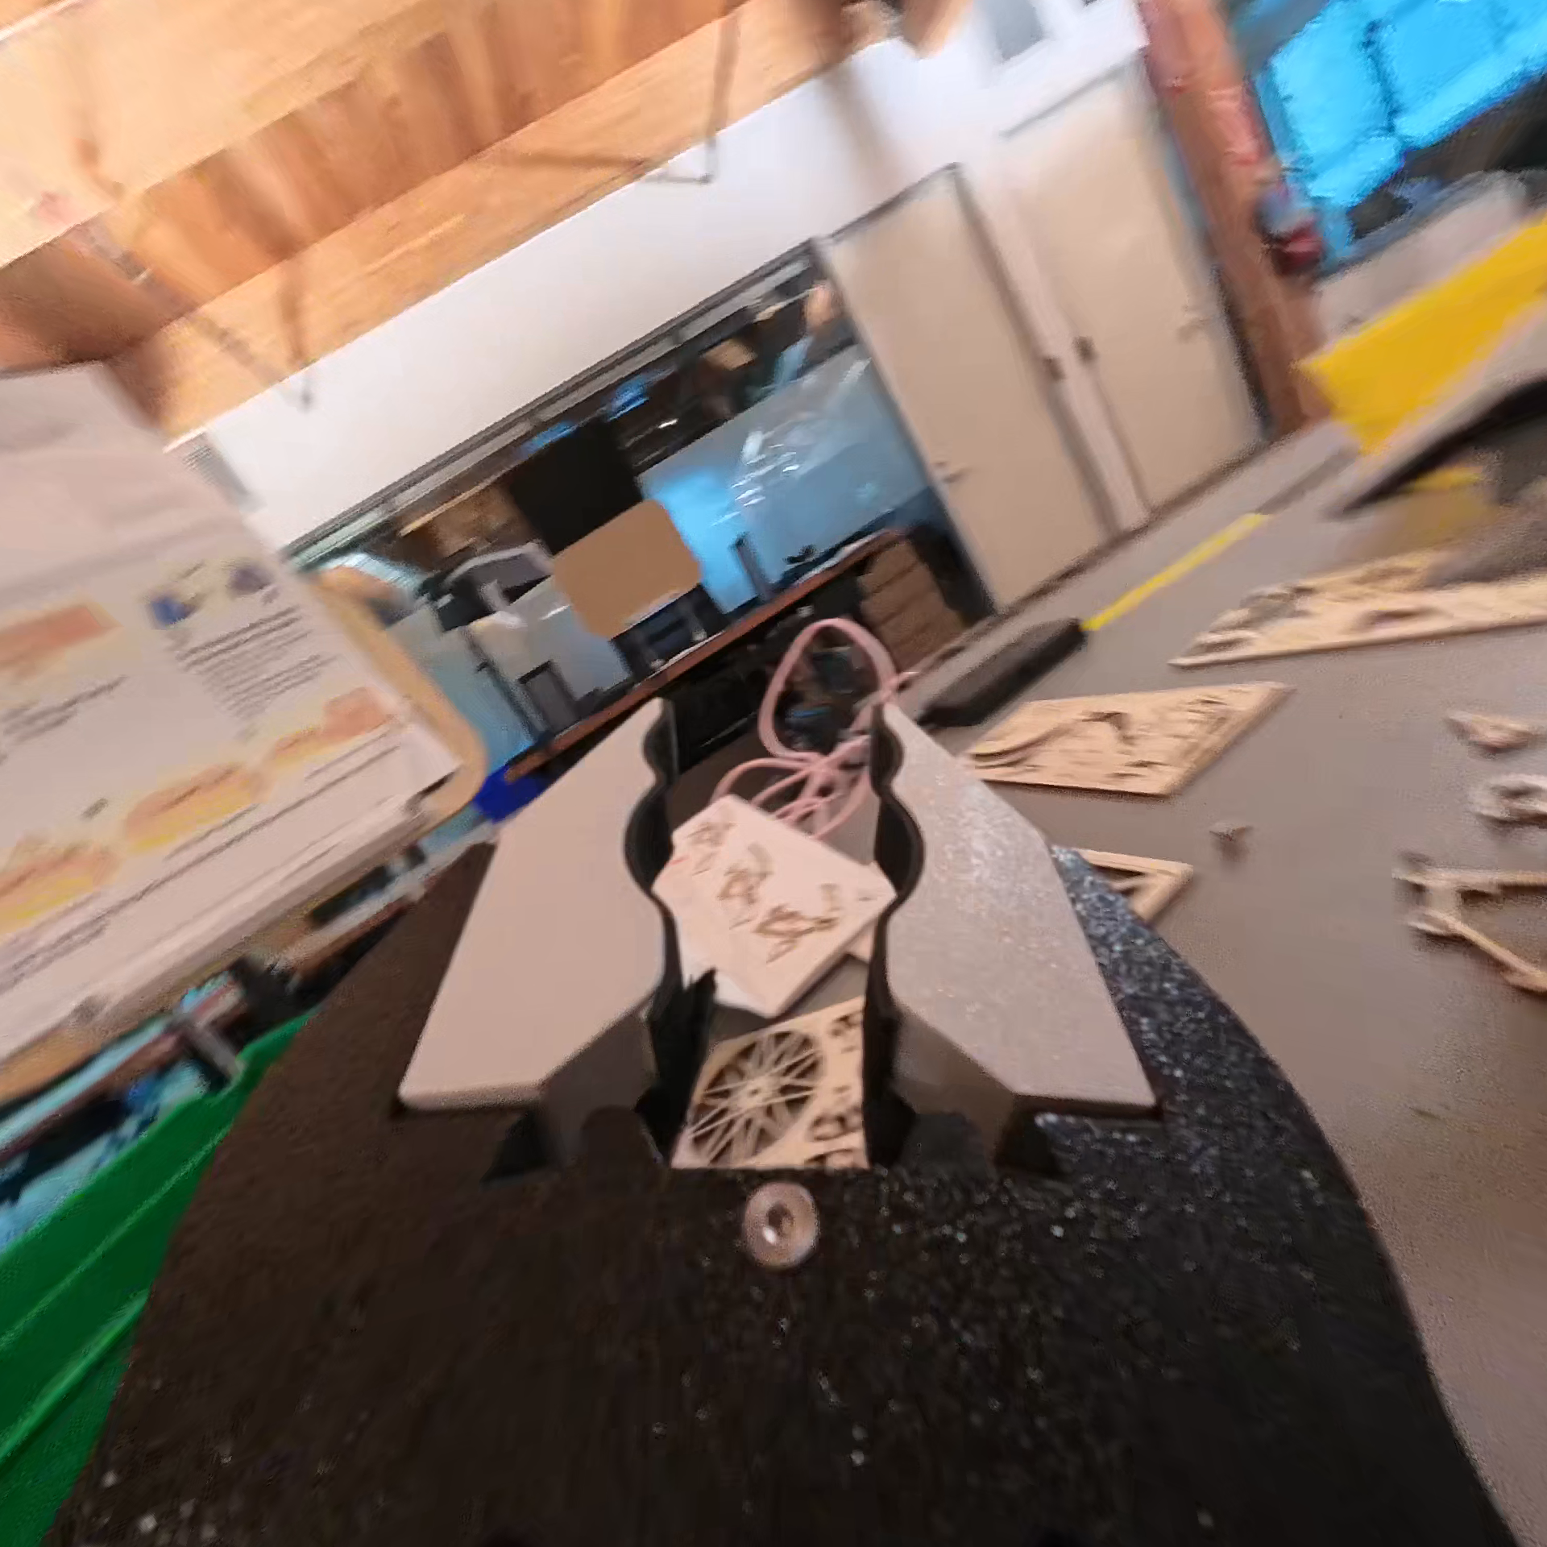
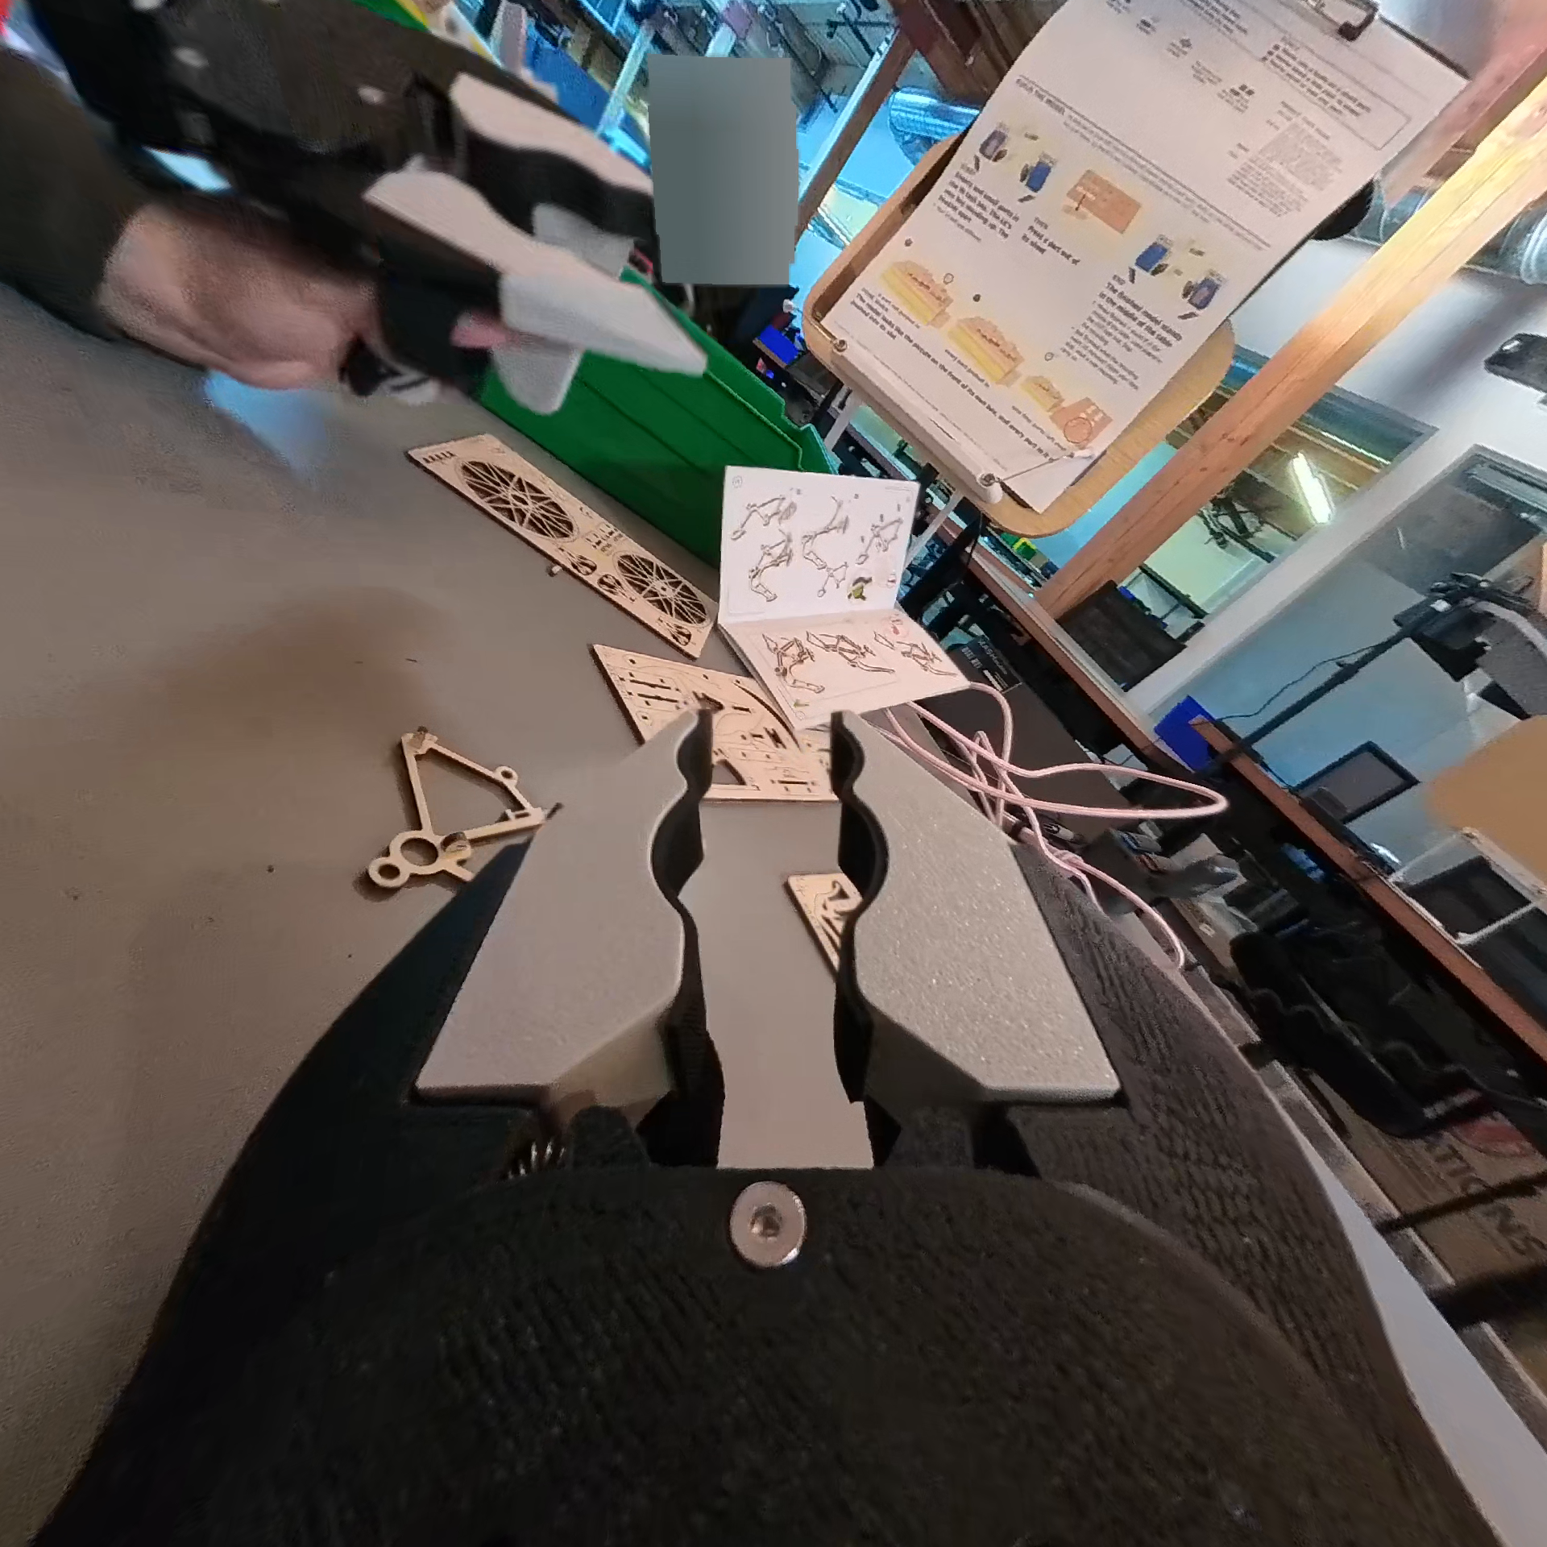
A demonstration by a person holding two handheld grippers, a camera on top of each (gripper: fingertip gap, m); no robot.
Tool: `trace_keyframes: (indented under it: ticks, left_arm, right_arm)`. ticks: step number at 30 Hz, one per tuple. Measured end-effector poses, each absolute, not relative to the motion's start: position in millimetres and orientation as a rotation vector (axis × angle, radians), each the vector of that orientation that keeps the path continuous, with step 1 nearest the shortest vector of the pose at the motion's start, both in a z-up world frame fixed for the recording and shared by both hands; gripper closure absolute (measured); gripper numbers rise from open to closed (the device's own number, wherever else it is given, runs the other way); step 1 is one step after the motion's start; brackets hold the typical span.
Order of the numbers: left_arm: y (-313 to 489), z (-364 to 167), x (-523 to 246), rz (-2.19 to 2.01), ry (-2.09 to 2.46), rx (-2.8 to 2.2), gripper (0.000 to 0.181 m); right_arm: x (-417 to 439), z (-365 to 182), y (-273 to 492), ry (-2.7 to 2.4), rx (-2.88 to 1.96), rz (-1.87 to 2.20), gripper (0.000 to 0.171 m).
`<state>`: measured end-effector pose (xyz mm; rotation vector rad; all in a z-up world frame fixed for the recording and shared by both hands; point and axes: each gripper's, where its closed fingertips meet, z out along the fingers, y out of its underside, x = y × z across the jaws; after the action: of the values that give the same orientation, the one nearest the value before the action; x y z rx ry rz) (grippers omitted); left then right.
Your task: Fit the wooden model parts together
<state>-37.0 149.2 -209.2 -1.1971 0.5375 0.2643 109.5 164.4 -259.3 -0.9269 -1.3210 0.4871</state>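
Over on the left, the left gripper [image 2: 619,276] hangs above the tabletop [image 2: 167,586] in a person's hand [image 2: 226,301]; its fingers stand parted with nothing between them, so it looks like it's only travelling, not working; just beyond it sits the green bin [image 2: 670,427]; moving right, the assembled frame piece [image 2: 444,824], a triangle of thin wooden struts with rings at one corner, lies flat and alone near the right gripper, likely set aside as the part in hand; its ringed end points toward me, its apex away; next, the wheel sheet [image 2: 578,544] lies flat with its long axis running diagonally, far-left to near-right, two spoked wheels uncut in it; beside it another cut-out sheet [image 2: 737,737] rests under the tips of the right gripper [image 2: 766,762], whose fingers are spread and empty, poised low over it; the open instruction booklet [image 2: 816,578] stands propped for reading; further right, pink cable [image 2: 1046,787] trails off the edge; above, a clipboard [image 2: 1088,251] of instructions hangs in view.
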Motion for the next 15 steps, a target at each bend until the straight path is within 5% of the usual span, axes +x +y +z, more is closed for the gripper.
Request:
trace_keyframes:
  ticks: [15]
  left_arm:
    - [151,-228,52,-0.193,0.887,-1.07,0.156]
  right_arm:
    - [134,-259,193,-1.21,-1.048,0.023,0.143]
